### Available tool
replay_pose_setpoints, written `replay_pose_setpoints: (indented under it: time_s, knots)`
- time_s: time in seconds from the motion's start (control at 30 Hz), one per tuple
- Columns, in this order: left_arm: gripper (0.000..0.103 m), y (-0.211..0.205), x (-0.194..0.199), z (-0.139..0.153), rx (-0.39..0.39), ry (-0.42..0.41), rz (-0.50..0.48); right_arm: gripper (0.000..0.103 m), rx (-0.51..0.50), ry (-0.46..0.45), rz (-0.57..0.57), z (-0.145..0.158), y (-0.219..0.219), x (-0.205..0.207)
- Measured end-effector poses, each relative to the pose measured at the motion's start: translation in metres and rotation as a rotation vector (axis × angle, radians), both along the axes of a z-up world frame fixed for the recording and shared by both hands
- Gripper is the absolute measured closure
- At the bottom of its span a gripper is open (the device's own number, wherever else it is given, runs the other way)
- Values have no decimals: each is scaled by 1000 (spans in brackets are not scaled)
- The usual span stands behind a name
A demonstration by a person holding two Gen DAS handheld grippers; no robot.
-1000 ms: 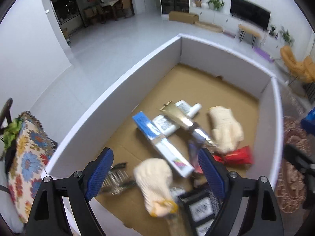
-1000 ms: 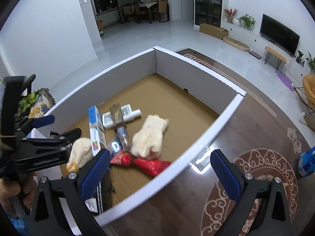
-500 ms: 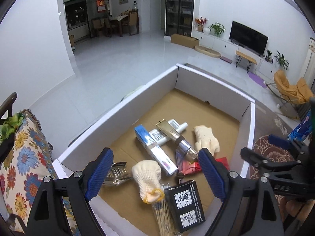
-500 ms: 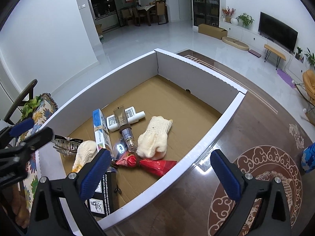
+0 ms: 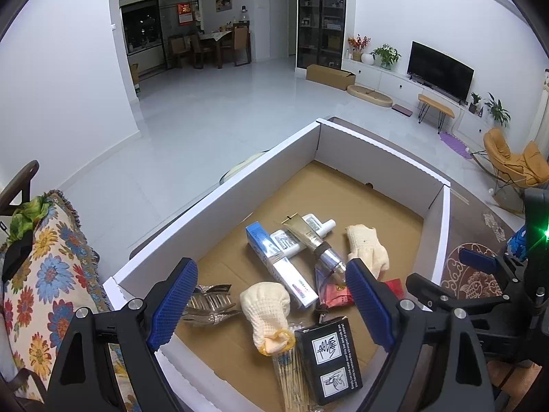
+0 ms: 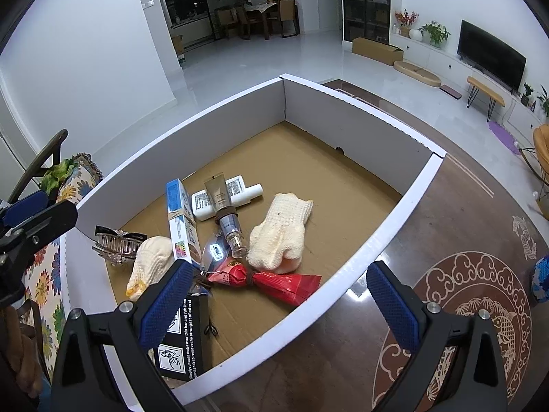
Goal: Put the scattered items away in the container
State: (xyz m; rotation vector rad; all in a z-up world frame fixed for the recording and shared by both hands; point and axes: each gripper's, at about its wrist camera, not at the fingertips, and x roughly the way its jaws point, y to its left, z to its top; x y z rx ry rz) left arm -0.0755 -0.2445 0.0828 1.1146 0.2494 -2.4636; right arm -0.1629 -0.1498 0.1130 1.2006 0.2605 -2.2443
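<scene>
A white cardboard box (image 5: 219, 199) (image 6: 405, 219) with a brown floor holds the items: two cream gloves (image 5: 271, 312) (image 6: 281, 230), a blue-white carton (image 5: 278, 264) (image 6: 180, 226), a white tube (image 6: 233, 195), a gold tube (image 5: 315, 240), a red packet (image 6: 284, 281), a metal hair clip (image 5: 206, 305) (image 6: 115, 243), a black box (image 5: 329, 353) (image 6: 182, 340) and wooden sticks (image 5: 291, 377). My left gripper (image 5: 271, 305) is open and empty above the box's near end. My right gripper (image 6: 274, 305) is open and empty over the box's right wall.
The box stands on a dark wooden table with an inlaid pattern (image 6: 480, 295). A floral cushion on a chair (image 5: 37, 274) is at the left. A blue object (image 6: 542, 274) lies at the table's right edge. The white-tiled living room lies beyond.
Both grippers have pulled back and up from the box, so more of it shows. The glove by the left gripper now lies still in the box.
</scene>
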Motion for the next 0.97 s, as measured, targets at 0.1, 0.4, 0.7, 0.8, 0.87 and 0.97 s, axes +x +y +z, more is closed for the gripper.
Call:
replay_pose_setpoints:
  time_s: [0.1,0.4,0.7,0.8,0.87,0.97]
  knots:
    - [15,-1,-1,-2,4,-6,-1,2,11,3,10,-2,-2,1]
    - [15,-2,-2,-5,30,-5,0,2,28,0,25,-9,-6,2]
    - [0,-16,2,-5,149,21,7,2,33,3,22,-14,-9,-1]
    - [0,-23,8,-3,240,79,3,2,24,-2,18,-16,-11,-2]
    - [0,-25,12,-3,278,114,11,2,16,-5,17,-17,-14,-3]
    - [0,-21,17,0,222,154,39,2,8,-5,24,-17,-19,-2]
